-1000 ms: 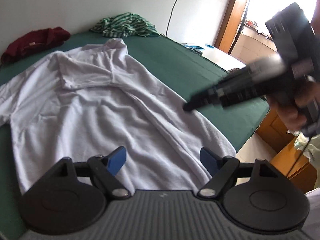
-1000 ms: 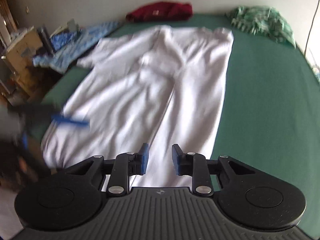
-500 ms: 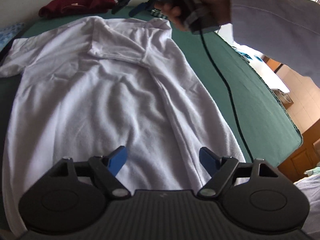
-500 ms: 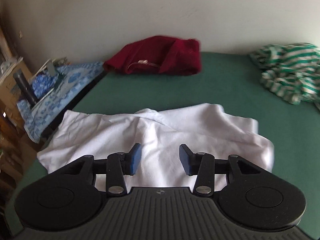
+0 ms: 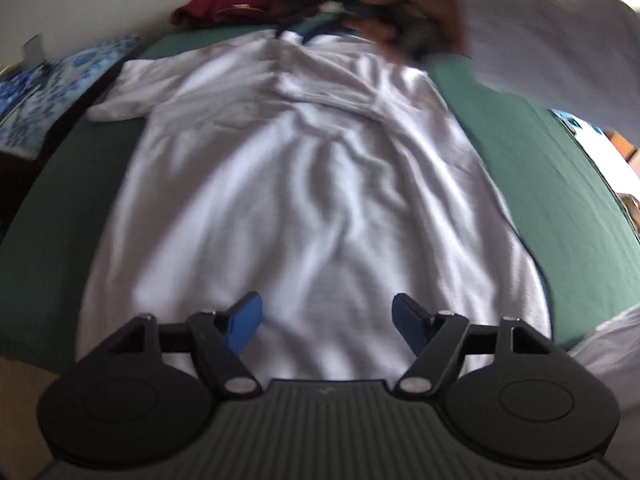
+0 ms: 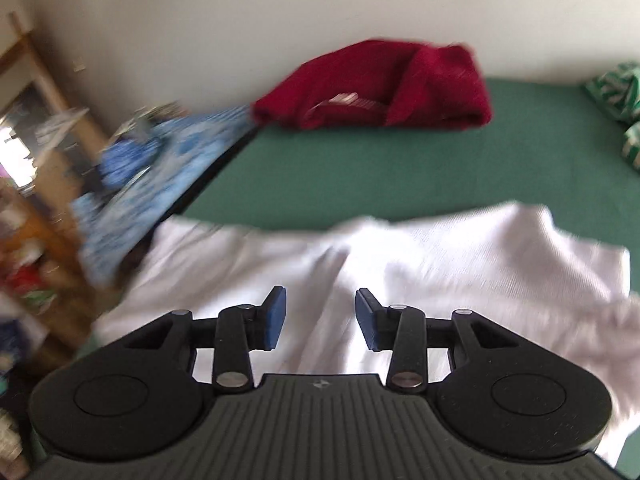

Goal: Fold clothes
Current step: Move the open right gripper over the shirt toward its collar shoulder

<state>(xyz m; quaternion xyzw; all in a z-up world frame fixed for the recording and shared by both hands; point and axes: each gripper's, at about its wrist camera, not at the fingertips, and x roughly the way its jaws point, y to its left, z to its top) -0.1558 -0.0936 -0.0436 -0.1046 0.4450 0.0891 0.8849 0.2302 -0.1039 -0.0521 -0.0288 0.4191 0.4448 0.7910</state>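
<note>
A white shirt [image 5: 316, 184] lies spread on the green bed [image 5: 560, 184], one side folded inward. Left gripper [image 5: 326, 322] gapes over the hem; right gripper [image 6: 320, 316], released, hovers at the collar (likely mid-fold): grasp fabric next.

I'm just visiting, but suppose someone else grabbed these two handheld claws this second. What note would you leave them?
Left gripper: open, empty, at the hem end of the white shirt.
Right gripper: open, empty, over the shirt's collar end.
The shirt lies spread on the green bed, one side flap apparently turned inward.
The red garment and the green striped garment wait near the wall.
Done: shirt laid out, first fold perhaps. Left: finish folding it, then the others.
</note>
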